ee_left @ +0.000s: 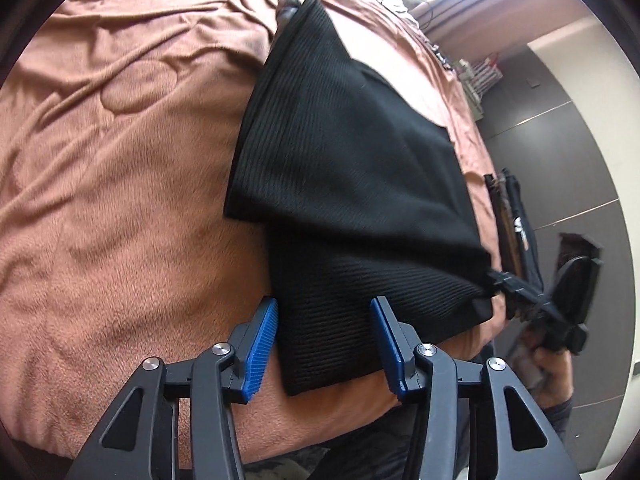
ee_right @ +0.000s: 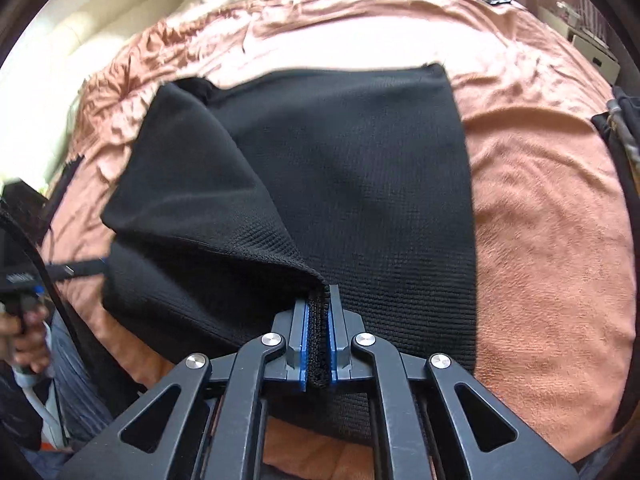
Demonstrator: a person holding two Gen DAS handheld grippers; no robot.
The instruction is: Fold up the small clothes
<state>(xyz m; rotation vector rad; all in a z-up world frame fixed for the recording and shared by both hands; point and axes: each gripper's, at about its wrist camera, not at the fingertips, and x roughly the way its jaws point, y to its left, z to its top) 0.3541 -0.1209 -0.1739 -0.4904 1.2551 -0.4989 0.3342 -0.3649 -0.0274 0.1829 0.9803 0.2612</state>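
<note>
Right gripper (ee_left: 496,280) blurred at 4 o'clock, left wrist view; fingertips hidden by black garment (ee_left: 352,168). Shelf clutter (ee_left: 480,76) at 1 o'clock too small to identify. Hand (ee_right: 24,336) cut off at 8 o'clock.

black ribbed garment (ee_right: 360,184), salmon-pink blanket (ee_right: 552,248)

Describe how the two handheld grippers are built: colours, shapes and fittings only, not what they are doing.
Both look alike. The left gripper has black angular linkage arms with triangular cut-outs, round silver pivot bolts and two fingers faced with ribbed blue pads. The right gripper shows the same black links, silver bolts and blue pads. No markings are readable.
</note>
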